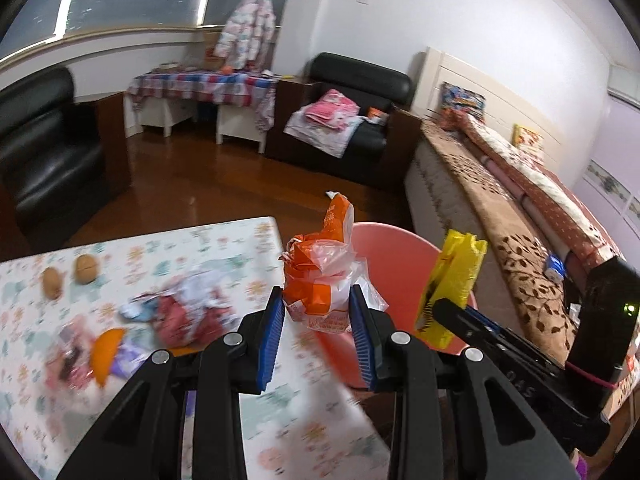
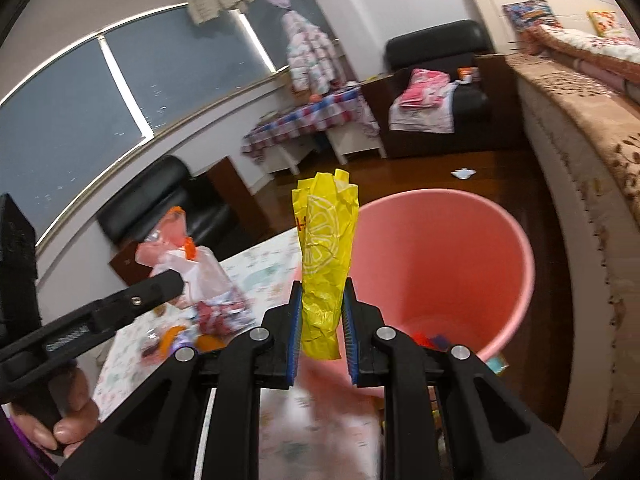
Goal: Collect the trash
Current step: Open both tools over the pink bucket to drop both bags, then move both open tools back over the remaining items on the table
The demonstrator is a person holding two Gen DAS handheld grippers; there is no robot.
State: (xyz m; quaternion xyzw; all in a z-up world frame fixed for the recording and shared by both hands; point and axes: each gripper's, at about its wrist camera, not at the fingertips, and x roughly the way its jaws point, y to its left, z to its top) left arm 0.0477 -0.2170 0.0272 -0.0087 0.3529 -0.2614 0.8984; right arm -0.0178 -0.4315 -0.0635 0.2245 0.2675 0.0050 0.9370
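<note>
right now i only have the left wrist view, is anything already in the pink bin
Observer: Yes, a few coloured scraps lie at the bottom of the pink bin.
Operator: what's printed on the yellow wrapper
Observer: The yellow wrapper shows a lemon-slice drawing; the right hand-held gripper pinches its lower half.
Operator: any trash on the floor
Observer: One small white scrap lies on the floor beyond the bin.

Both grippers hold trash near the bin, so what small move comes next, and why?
Probably carry the right gripper forward over the pink bin, then open. Its yellow wrapper is clamped and the bin's mouth lies just ahead; the left gripper holds an orange bag.
</note>
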